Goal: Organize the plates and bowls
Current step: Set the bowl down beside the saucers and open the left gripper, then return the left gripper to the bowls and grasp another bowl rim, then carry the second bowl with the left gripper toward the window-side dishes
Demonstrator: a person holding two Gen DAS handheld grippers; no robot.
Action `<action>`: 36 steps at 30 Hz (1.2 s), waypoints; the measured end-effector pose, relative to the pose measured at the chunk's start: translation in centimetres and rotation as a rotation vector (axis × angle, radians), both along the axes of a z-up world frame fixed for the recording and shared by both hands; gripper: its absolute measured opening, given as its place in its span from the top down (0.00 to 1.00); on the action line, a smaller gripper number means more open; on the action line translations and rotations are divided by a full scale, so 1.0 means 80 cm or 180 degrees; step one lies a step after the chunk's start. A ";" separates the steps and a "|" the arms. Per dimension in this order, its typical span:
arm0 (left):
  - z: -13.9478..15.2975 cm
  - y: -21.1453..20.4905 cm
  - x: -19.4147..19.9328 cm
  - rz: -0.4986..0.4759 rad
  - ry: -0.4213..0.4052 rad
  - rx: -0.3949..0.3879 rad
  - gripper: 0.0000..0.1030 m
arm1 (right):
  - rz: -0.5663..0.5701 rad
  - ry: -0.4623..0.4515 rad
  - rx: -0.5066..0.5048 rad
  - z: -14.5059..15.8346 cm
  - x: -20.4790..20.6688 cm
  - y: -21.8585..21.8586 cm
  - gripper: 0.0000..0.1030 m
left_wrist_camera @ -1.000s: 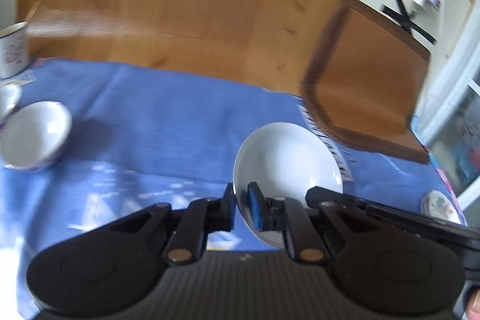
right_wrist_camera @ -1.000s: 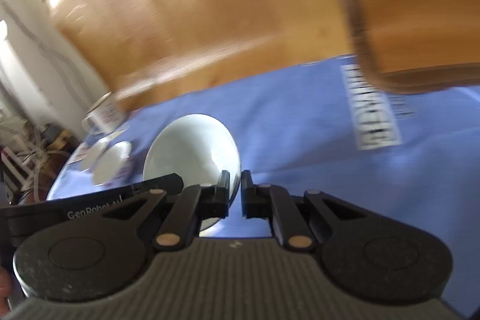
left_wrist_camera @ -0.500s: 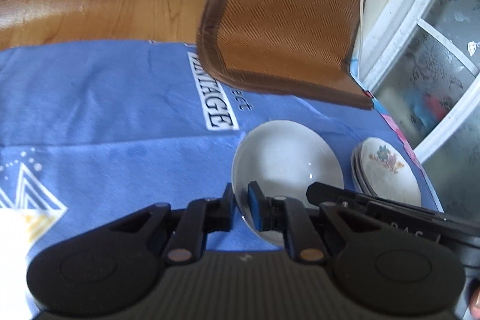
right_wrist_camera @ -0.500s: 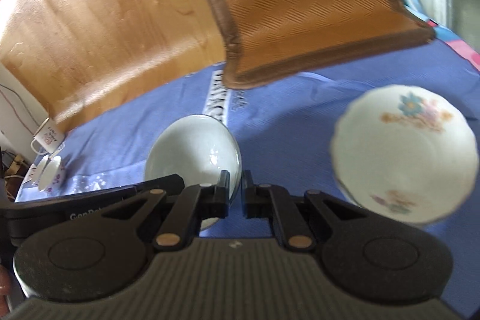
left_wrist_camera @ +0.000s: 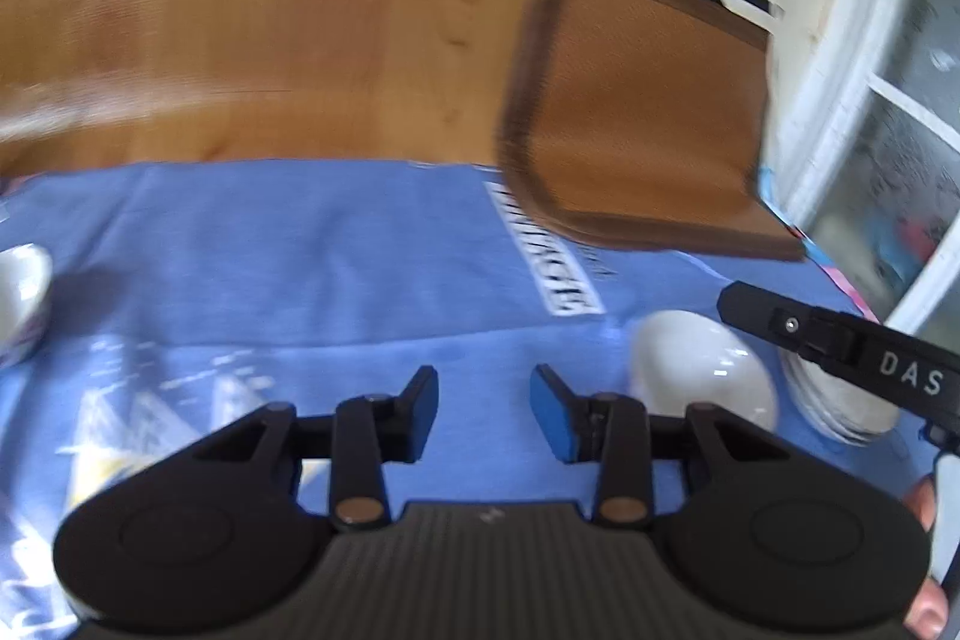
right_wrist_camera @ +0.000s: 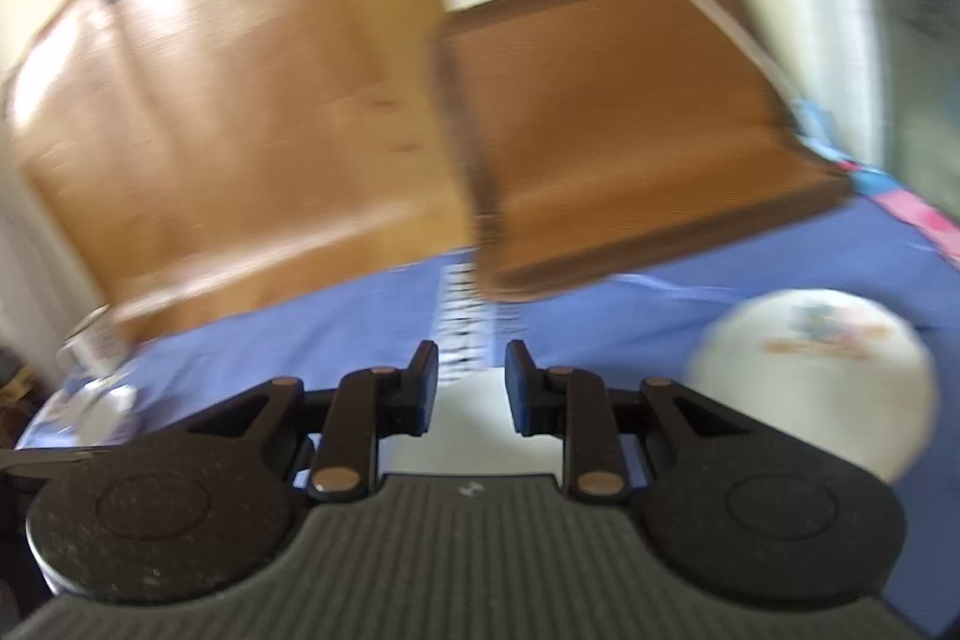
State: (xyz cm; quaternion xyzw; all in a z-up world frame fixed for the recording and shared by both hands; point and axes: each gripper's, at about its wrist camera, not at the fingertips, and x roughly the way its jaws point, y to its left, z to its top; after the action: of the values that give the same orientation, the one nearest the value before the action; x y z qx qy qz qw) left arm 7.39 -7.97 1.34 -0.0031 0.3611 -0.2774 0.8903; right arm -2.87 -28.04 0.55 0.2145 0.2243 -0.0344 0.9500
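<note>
Left wrist view. Left claw (left_wrist_camera: 483, 409): jaws parted, just opened, nothing between the pads. White bowl (left_wrist_camera: 702, 376): released, resting on the blue cloth (left_wrist_camera: 300, 268) of the table, just right of the claw and beside the plate stack (left_wrist_camera: 840, 415). Right claw's arm (left_wrist_camera: 840, 349) crosses above that stack. A second bowl (left_wrist_camera: 21, 298) is cut off at the left edge. Step judged: release and withdrawal; the claw is best backed straight off so the right finger is not dragged against the bowl's rim.

Right wrist view. Right claw (right_wrist_camera: 471, 382): jaws parted, just opened, empty. A white surface is seen low between the fingers, probably the bowl; its outline is hidden by the claw body. Floral plate (right_wrist_camera: 816, 376): at right, blurred, plate count unreadable here. Mat (right_wrist_camera: 630, 130) overhangs the far table edge. Items at far left are too smeared to identify.
</note>
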 end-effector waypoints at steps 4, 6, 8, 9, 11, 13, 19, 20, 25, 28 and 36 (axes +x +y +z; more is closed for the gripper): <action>-0.009 0.089 0.006 0.0514 -0.0076 0.0012 0.66 | 0.0535 0.0081 0.0058 -0.002 0.034 0.058 0.73; -0.016 0.135 0.010 0.0780 -0.0057 -0.0008 0.66 | 0.0820 0.0190 0.0169 -0.005 0.058 0.087 0.73; -0.021 0.185 0.016 0.1060 0.0014 -0.0090 0.66 | 0.1059 0.0296 0.0246 -0.008 0.080 0.123 0.73; -0.023 0.206 0.021 0.1190 0.0047 -0.0125 0.66 | 0.1149 0.0326 0.0253 -0.007 0.091 0.140 0.73; -0.025 0.247 0.034 0.1441 0.0124 -0.0185 0.66 | 0.1287 0.0365 0.0251 -0.004 0.117 0.173 0.73; -0.024 0.277 0.049 0.1596 0.0174 -0.0242 0.66 | 0.1371 0.0372 0.0219 0.001 0.141 0.202 0.73; -0.023 0.327 0.102 0.1752 0.0315 -0.0378 0.66 | 0.1510 0.0566 0.0222 -0.002 0.205 0.254 0.73; -0.024 0.330 0.110 0.1744 0.0342 -0.0403 0.66 | 0.1515 0.0595 0.0245 -0.003 0.210 0.258 0.73; -0.032 0.328 0.136 0.1727 0.0419 -0.0475 0.66 | 0.1567 0.0700 0.0330 -0.008 0.241 0.269 0.73; -0.035 0.324 0.149 0.1708 0.0492 -0.0556 0.66 | 0.1578 0.0793 0.0380 -0.015 0.260 0.276 0.73; -0.043 0.310 0.151 0.1698 0.0577 -0.0576 0.93 | 0.1599 0.0877 0.0370 -0.027 0.260 0.280 0.94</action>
State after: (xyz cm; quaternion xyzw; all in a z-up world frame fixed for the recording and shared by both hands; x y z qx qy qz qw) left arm 19.46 16.80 -2.14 -0.2021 0.3994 -0.0633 0.8920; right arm 17.95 -5.67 -1.57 0.1996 0.3989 0.1861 0.8754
